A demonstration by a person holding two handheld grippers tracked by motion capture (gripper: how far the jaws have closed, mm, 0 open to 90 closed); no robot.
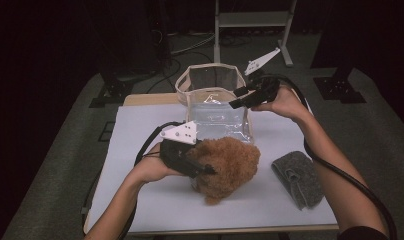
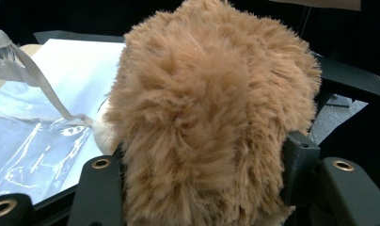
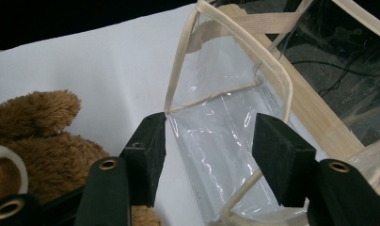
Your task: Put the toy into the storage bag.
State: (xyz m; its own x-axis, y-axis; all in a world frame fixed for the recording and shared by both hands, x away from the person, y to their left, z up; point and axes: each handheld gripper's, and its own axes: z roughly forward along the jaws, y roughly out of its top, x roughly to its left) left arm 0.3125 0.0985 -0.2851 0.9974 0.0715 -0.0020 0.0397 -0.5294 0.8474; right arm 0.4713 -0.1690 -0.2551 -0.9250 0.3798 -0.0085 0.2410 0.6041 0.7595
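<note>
You work at a white table (image 1: 140,125) on grey carpet (image 1: 65,150). A pale metal stand (image 1: 252,20) and cables (image 1: 190,45) sit behind in darkness.

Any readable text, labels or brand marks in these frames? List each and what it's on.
None readable.
Brown plush toy: no tag or label showing.
Clear plastic bag with beige trim: no print visible, just glare.
Grey felt cloth: plain.
Left claw and right claw: plain black, their grey plates carry holes and no lettering.
White table mat: blank.
</note>
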